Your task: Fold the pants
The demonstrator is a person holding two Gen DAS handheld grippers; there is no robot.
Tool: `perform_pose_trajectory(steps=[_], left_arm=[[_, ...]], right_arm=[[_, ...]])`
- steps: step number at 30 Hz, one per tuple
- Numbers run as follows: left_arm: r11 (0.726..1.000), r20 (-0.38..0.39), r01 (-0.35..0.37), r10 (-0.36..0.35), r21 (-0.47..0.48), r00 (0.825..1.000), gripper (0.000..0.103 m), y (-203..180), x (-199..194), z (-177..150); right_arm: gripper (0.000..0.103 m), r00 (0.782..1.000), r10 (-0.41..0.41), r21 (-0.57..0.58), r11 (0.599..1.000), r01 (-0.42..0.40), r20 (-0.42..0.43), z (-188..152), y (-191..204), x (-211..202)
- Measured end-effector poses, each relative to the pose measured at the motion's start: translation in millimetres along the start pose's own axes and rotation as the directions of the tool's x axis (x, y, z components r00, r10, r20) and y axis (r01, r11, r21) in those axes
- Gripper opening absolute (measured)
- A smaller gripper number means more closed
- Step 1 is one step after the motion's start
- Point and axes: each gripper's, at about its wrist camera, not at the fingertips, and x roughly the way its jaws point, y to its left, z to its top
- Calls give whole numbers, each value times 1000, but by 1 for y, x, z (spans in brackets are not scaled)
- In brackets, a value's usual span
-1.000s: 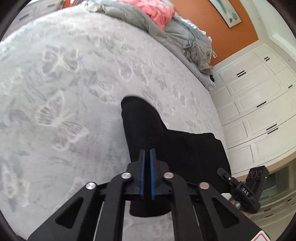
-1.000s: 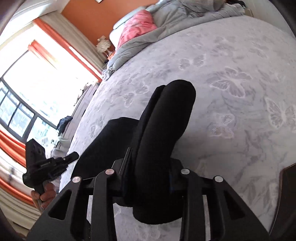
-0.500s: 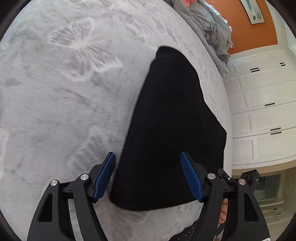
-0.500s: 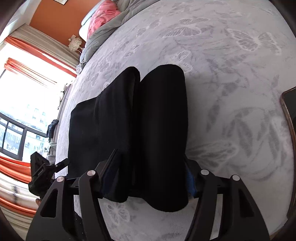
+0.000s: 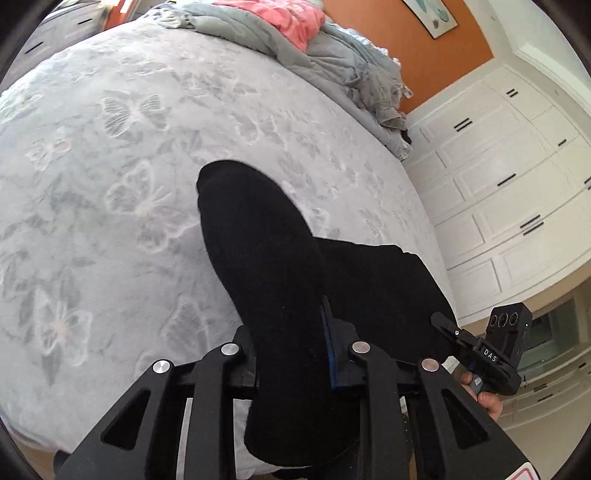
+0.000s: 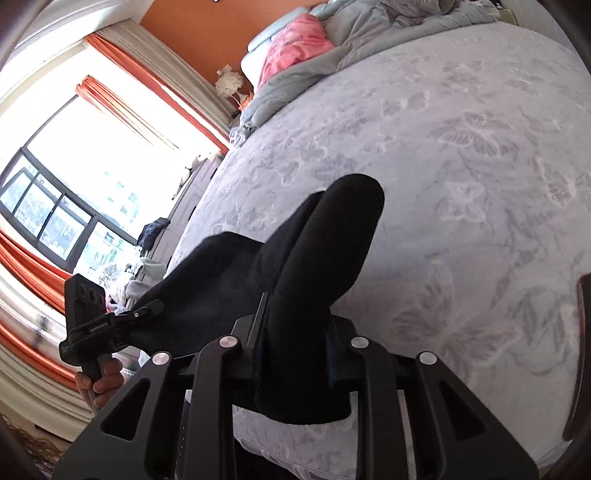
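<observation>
Now the black pants (image 5: 280,295) lie on the big bed (image 5: 110,177), near its front edge. The bed has a pale grey cover with butterflies on it.

The left tongs (image 5: 291,354) have just been closing, and the pants are between them. They squeeze a thick fold of the black cloth. One blue pad (image 5: 327,343) shows at the right side of the fold. The cloth bulges up in front of the tongs and hangs down over the bed's edge below them.

The right tongs (image 6: 295,354) have just been closing too, with the pants (image 6: 321,266) between them. They pinch another thick roll of the same black cloth. From this side the cloth looks like two rounded humps side by side. The rest of the pants spreads flat toward the window (image 6: 55,206).

Each camera sees the other tool. In the left view, the right tool sits at the lower right, with a hand (image 5: 487,400) around its handle. In the right view, a hand (image 6: 101,380) holds the left tool at the lower left.

At the far end of the bed lie a rumpled grey blanket (image 5: 343,62) and a pink cloth (image 5: 288,18). White cupboards (image 5: 509,192) stand beside the bed, and the wall (image 5: 388,29) behind is orange.
</observation>
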Motion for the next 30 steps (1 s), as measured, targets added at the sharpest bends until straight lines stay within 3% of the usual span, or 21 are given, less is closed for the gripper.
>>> perform_pose_trajectory(steps=[1, 2, 4, 5, 6, 8, 11, 15, 18, 19, 20, 21, 22, 24, 27, 30], left_arm=[[999, -5, -43, 43, -25, 999, 31, 12, 3, -11], [993, -20, -107, 107, -47, 994, 34, 24, 10, -23], [961, -121, -263, 251, -87, 960, 38, 52, 30, -47], [953, -135, -278, 261, -124, 956, 41, 61, 32, -57], [960, -90, -238, 227, -146, 970, 42, 63, 23, -63], [963, -33, -229, 226, -144, 974, 44, 57, 4, -66], [961, 39, -246, 252, -124, 967, 52, 39, -12, -59], [958, 59, -279, 282, -61, 958, 54, 17, -15, -52], [935, 73, -355, 355, -10, 932, 55, 2, -9, -48], [926, 76, -378, 376, 5, 923, 55, -1, -8, -48], [918, 74, -396, 394, 15, 916, 55, -4, 1, -44], [913, 72, -406, 404, 22, 912, 56, -4, 0, -49], [911, 68, -411, 409, 30, 910, 56, -2, 2, -50], [904, 52, -426, 424, 41, 904, 56, 0, 7, -53], [896, 50, -440, 438, 57, 898, 56, 0, 11, -54], [898, 53, -435, 432, 60, 900, 56, 1, 10, -57]], right_arm=[[32, 999, -33, 20, 999, 34, -32, -10, -11, 14], [35, 988, -146, 36, 988, 148, -59, -21, -27, 28], [35, 933, -349, 77, 931, 356, -86, -43, -55, 33], [35, 940, -335, 111, 934, 341, -66, -47, -59, 26], [35, 966, -258, 136, 956, 259, -27, -48, -56, 13], [38, 983, -180, 94, 980, 177, 24, -39, -33, -2], [58, 987, -157, -22, 987, 157, 18, -17, 6, 12], [60, 981, -185, -93, 980, 178, -62, 2, 23, 74], [62, 962, -234, -79, 971, 224, -142, -1, 14, 126], [60, 963, -243, -73, 969, 235, -121, -4, 14, 133], [43, 961, -257, -84, 965, 249, -98, -6, 18, 135], [19, 962, -254, -92, 965, 245, -100, -6, 24, 135], [14, 963, -254, -88, 965, 246, -94, -4, 32, 131], [8, 973, -227, -138, 966, 217, -54, 4, 57, 111], [8, 984, -175, -205, 962, 178, 30, 17, 95, 62], [10, 969, -230, -256, 934, 247, 94, 18, 104, 38]])
